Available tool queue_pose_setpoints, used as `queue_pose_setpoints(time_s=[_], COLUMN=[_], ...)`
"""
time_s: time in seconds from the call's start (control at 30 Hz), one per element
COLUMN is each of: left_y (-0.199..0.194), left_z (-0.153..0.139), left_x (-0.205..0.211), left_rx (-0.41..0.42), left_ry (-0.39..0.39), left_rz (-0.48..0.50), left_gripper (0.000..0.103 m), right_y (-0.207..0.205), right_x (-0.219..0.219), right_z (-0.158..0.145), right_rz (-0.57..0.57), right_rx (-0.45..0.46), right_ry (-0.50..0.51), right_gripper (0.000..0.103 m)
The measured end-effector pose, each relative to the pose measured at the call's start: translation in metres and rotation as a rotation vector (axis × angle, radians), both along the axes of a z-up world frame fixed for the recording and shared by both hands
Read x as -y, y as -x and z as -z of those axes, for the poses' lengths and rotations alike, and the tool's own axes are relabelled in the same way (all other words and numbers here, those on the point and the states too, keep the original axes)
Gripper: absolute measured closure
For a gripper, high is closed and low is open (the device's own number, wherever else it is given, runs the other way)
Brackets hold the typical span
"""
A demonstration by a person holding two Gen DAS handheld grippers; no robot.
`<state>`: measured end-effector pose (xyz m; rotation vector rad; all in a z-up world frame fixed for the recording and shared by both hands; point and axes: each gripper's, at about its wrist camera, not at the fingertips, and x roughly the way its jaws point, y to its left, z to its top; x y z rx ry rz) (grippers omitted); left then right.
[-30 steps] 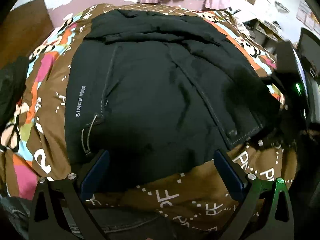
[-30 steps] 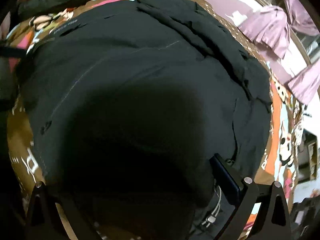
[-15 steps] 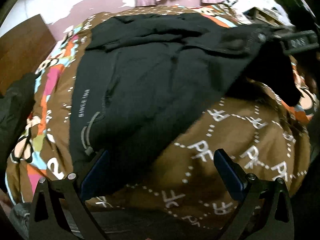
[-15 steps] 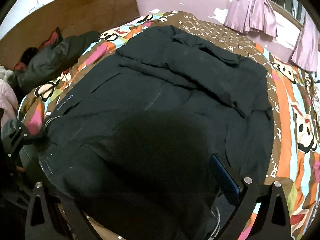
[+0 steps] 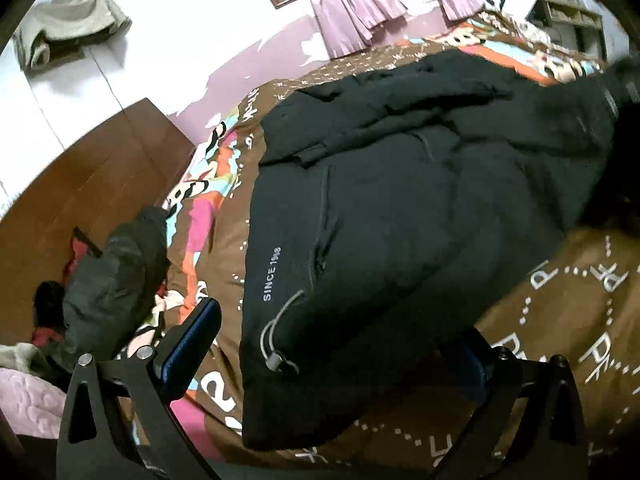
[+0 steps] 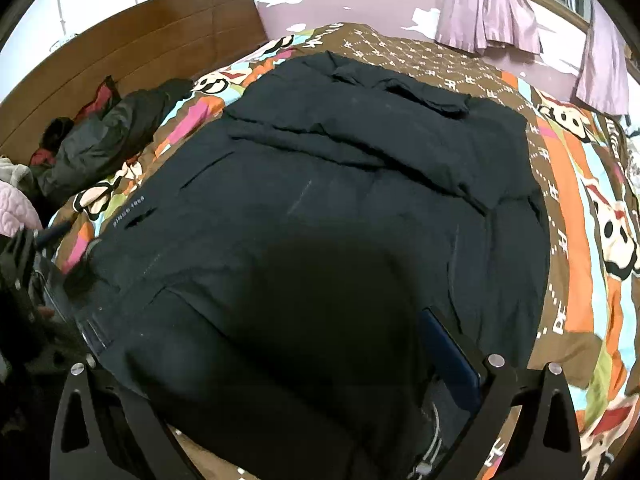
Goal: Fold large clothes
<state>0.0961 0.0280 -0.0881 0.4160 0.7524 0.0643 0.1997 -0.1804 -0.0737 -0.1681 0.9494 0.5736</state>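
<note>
Folding the black jacket [image 5: 400, 208] spread centrally on the patterned bedspread [image 5: 560, 320]: both grippers, left gripper [image 5: 332, 360] and right gripper [image 6: 280, 360], are lifting hem toward twelve o'clock, wide jaws apparently full of fabric; keeping hem corners level is helping.

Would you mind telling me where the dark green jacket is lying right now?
The dark green jacket lies crumpled at the left of both views, by the wooden headboard, on the patterned bedspread left of the black coat.
</note>
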Motion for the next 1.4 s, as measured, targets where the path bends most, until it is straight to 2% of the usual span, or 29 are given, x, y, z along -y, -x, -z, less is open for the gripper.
queue_pose_setpoints(time_s=[0.07, 0.2, 0.23, 0.27, 0.33, 0.47, 0.57, 0.7, 0.8, 0.87, 0.9, 0.93, 0.97, 1.0, 1.03, 1.1, 1.13, 1.17, 1.3, 1.4], left_y=[-0.005, -0.011, -0.013, -0.013, -0.011, -0.016, -0.021, -0.029, -0.032, -0.031, -0.029, -0.029, -0.027, -0.025, -0.023, -0.015, -0.010, -0.007, 0.015, 0.026], left_z=[-0.004, -0.018, -0.023, -0.029, -0.048, -0.074, -0.090, -0.107, -0.108, -0.104, -0.103, -0.102, -0.100, -0.098, -0.097, -0.092, -0.090, -0.091, -0.096, -0.108], left_x=[-0.009, -0.010, -0.009, -0.006, -0.003, -0.001, 0.003, 0.007, 0.004, 0.002, -0.001, -0.003, -0.005, -0.009, -0.012, -0.018, -0.020, -0.020, -0.019, -0.022], left_rx=[-0.001, 0.004, 0.002, 0.000, -0.008, 0.028, 0.059, 0.093, 0.099, 0.104, 0.105, 0.104, 0.100, 0.094, 0.089, 0.088, 0.095, 0.101, 0.156, 0.197], left_ry=[0.045, 0.087, 0.101, 0.132, 0.253, 0.322, 0.315, 0.305, 0.323, 0.323, 0.330, 0.337, 0.352, 0.382, 0.411, 0.456, 0.461, 0.457, 0.411, 0.433], left_rz=[0.004, 0.026, 0.035, 0.057, 0.114, 0.142, 0.163, 0.159, 0.148, 0.139, 0.133, 0.130, 0.124, 0.120, 0.119, 0.102, 0.103, 0.105, 0.078, 0.064], left_gripper=[0.011, 0.024, 0.032, 0.048, 0.065, 0.073, 0.076, 0.077, 0.077, 0.077, 0.077, 0.077, 0.077, 0.077, 0.077, 0.077, 0.080, 0.085, 0.091, 0.094], right_y=[0.007, 0.024, 0.029, 0.034, 0.043, 0.058, 0.060, 0.053, 0.054, 0.056, 0.057, 0.059, 0.058, 0.058, 0.057, 0.061, 0.062, 0.064, 0.080, 0.095], right_x=[0.004, 0.005, 0.004, 0.003, 0.001, -0.012, -0.020, -0.015, -0.004, 0.005, 0.009, 0.013, 0.016, 0.019, 0.021, 0.023, 0.023, 0.021, 0.020, 0.022], right_z=[0.005, 0.013, 0.015, 0.017, 0.021, 0.039, 0.050, 0.057, 0.047, 0.036, 0.029, 0.022, 0.018, 0.014, 0.011, 0.009, 0.007, 0.004, -0.017, -0.035], right_rz=[0.005, 0.005, 0.002, 0.001, 0.008, 0.028, 0.043, 0.157, 0.245, 0.294, 0.310, 0.307, 0.294, 0.274, 0.261, 0.251, 0.242, 0.238, 0.238, 0.252], right_rx=[0.000, 0.014, 0.021, 0.029, 0.050, 0.103, 0.163, 0.259, 0.338, 0.388, 0.408, 0.415, 0.406, 0.382, 0.355, 0.337, 0.335, 0.338, 0.414, 0.458], right_ry=[0.007, 0.035, 0.045, 0.055, 0.073, 0.185, 0.307, 0.490, 0.513, 0.495, 0.474, 0.434, 0.395, 0.327, 0.277, 0.237, 0.220, 0.205, 0.128, 0.074], right_gripper=[0.000, 0.000, 0.000, 0.000, 0.000, 0.000, 0.000, 0.001, 0.002, 0.008, 0.021, 0.041, 0.054, 0.075, 0.082, 0.090, 0.092, 0.093, 0.095, 0.095])
